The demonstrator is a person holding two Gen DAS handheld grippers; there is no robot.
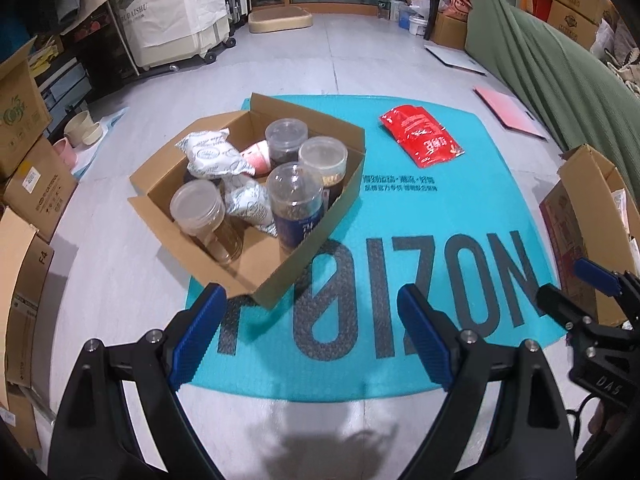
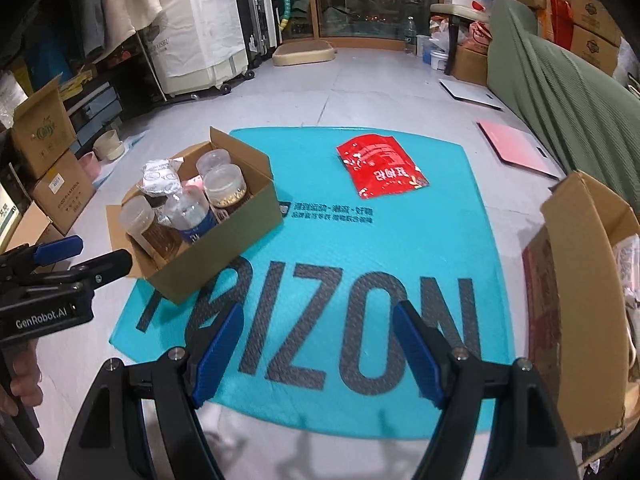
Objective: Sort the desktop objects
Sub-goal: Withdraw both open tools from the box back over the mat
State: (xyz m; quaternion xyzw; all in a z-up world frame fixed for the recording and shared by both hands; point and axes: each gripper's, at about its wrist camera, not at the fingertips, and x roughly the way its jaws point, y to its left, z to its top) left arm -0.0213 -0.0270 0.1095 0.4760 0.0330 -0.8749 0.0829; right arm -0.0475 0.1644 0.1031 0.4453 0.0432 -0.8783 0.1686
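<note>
A white garment bag (image 1: 176, 8) hung on a wheeled rack at the far left, with dark suitcases (image 2: 256, 20) lined up just beside it and a beige cushion (image 1: 280, 20) lying on the grey floor near the glass doors. A green cover (image 2: 560, 92) draped along the right side, a pink board (image 1: 508, 112) flat on the floor just beside it. Stacked cardboard cartons (image 1: 24, 152) stood along the left wall, near pale bowls (image 1: 82, 128).

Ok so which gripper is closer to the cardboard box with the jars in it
Left. The left gripper hangs open just short of the cardboard box's near corner. The right gripper, also open, sits farther right, over the teal mat.
</note>
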